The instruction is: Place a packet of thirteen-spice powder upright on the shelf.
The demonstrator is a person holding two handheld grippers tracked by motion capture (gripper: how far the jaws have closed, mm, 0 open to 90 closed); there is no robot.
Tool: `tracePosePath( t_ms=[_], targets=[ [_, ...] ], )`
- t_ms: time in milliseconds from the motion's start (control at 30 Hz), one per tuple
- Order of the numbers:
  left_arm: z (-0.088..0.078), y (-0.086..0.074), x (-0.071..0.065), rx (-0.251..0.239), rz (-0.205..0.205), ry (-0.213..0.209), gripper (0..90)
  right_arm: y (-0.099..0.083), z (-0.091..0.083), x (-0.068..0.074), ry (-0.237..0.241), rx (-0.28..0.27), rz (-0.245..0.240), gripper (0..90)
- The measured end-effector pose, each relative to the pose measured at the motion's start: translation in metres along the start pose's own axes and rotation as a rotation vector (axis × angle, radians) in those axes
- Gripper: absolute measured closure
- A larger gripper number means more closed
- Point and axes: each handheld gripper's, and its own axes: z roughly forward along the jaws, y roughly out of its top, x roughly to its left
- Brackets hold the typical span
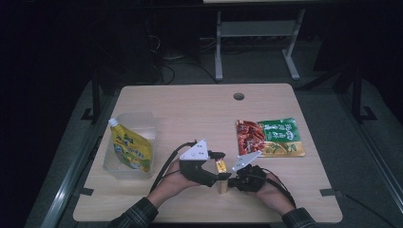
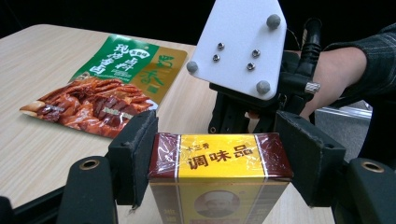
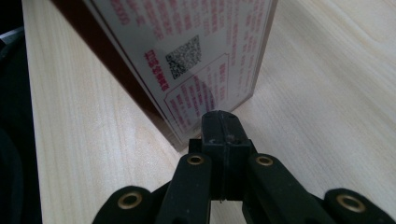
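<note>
At the near edge of the table: both grippers meet around a small upright cardboard box (image 1: pixel 221 176) with a yellow and dark red label, wrapped in clear film; it stands on the pale wooden table (image 1: pixel 199 109) between the two hands.

Left gripper (image 2: pixel 219 154): my jaws stand wide, one pad (image 2: pixel 137 149) at each short side of the box top. The left pad looks touching or almost touching, the right one stands a little apart, so I judge the box is not yet clamped.

Right gripper (image 3: pixel 223 123): the jaws are fully closed with nothing between them; the closed tip rests at the lower corner of the box, as if it steadies the box from behind.

Step in hand: I think I am taking the box with the left gripper while the right one props it.

Next move: close the left jaws evenly on the two short sides, then lift straight up; the film is smooth, so the box could slip or tip.

Other things: a flat green and red snack packet (image 1: pixel 270 137) lies well apart on the right side; a yellow spout pouch (image 1: pixel 131 146) leans in a clear plastic container (image 1: pixel 142 124) on the left.
</note>
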Motion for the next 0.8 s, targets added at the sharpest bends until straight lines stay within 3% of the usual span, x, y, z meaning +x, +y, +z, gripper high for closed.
tracePosePath(
  t_ms=[433,800],
  targets=[
    [0.001,0.000,0.000,0.003,-0.021,-0.001,23.2,-0.002,-0.008,-0.004,-0.023,-0.024,0.008,90.0],
    [-0.013,0.004,0.000,-0.023,-0.026,-0.003,17.7,-0.007,-0.022,-0.006,-0.041,-0.048,0.050,90.0]
  ],
)
